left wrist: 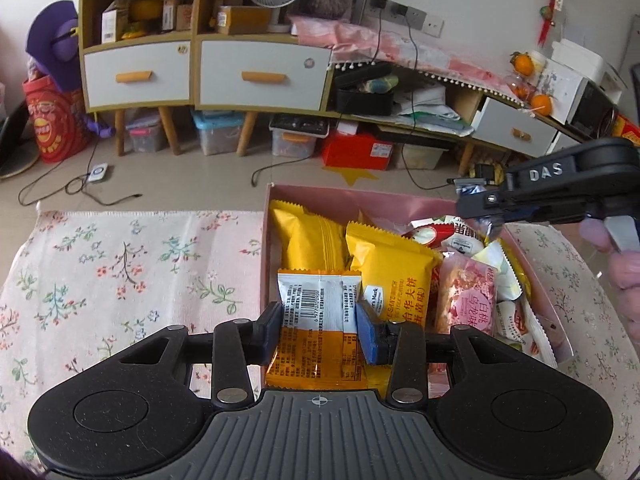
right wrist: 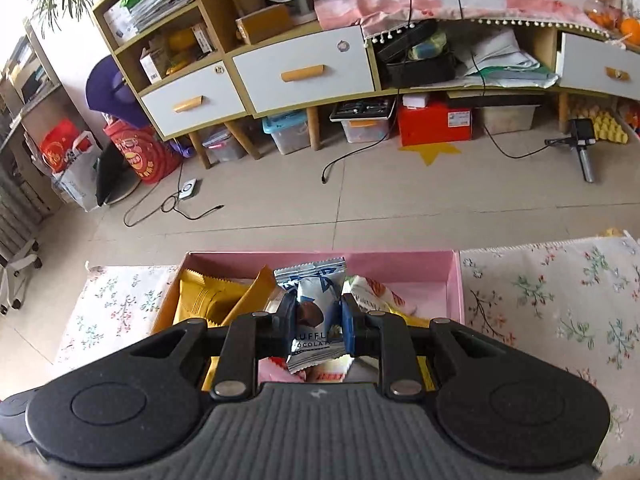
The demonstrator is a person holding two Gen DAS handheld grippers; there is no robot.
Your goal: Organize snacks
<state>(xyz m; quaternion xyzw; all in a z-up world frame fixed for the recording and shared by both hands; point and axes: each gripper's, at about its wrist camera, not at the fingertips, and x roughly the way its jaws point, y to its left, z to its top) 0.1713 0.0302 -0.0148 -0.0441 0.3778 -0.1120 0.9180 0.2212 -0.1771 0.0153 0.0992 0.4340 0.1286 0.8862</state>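
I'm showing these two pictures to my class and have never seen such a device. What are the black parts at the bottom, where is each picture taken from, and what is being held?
The black parts are hand-held two-finger grippers, one per hand, each with a camera looking along its fingers. In the left camera's picture, the left gripper pinches an orange-and-white snack packet over a pink box of snacks on a floral cloth. The right gripper shows at the edge. In its own picture, the right gripper pinches a silver-blue chocolate packet above the same box.

Both wrist views look steeply down, close over the pink box (left wrist: 276, 216) (right wrist: 456, 280), facing the cabinet beyond; they share box and floor.
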